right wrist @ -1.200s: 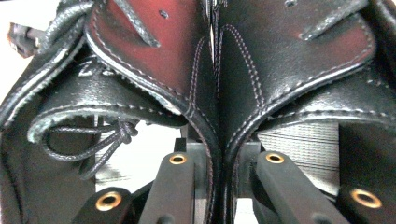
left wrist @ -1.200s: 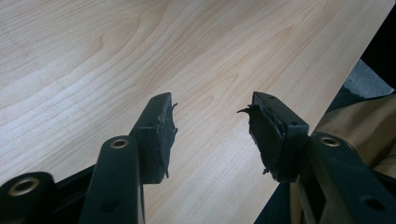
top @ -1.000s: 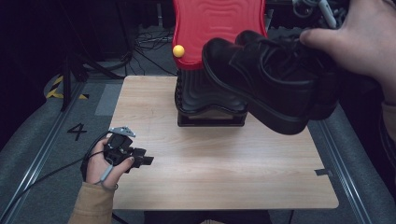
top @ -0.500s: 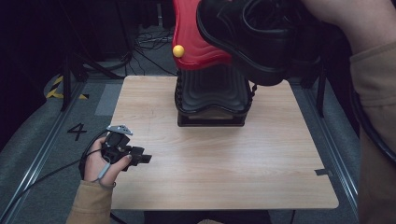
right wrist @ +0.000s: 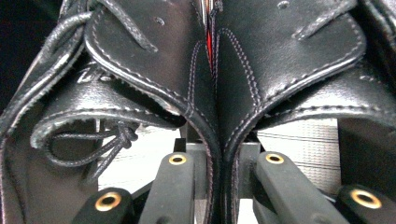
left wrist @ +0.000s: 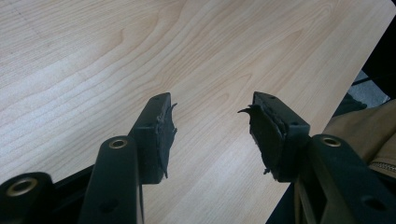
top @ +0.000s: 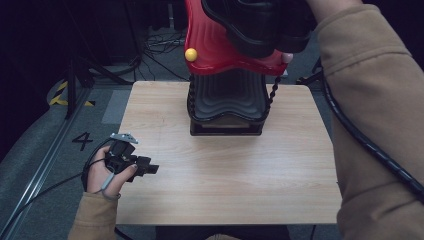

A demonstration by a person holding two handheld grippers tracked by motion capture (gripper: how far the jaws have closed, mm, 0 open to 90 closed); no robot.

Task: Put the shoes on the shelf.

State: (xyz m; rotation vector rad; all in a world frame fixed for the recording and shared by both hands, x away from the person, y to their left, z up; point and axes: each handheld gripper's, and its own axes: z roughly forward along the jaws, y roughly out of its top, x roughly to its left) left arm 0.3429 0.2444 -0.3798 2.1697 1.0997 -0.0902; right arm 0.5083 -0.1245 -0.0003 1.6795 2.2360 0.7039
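While my right gripper (right wrist: 219,177) pinches both shoes (right wrist: 219,70) over the rack (top: 226,95), my left gripper (left wrist: 212,135) gapes empty.

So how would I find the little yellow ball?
Find the wooden table, then the black ribbed stand at its far edge. A shiny red top sits above the stand. The yellow ball is on that red part's left edge, the one yellow thing among red and black.

Place: we see a recording lab or studio.
Signs: dark surround, floor cables (top: 160,42), hazard tape (top: 59,93), numbered floor mark (top: 82,140), lone desk (top: 225,190).
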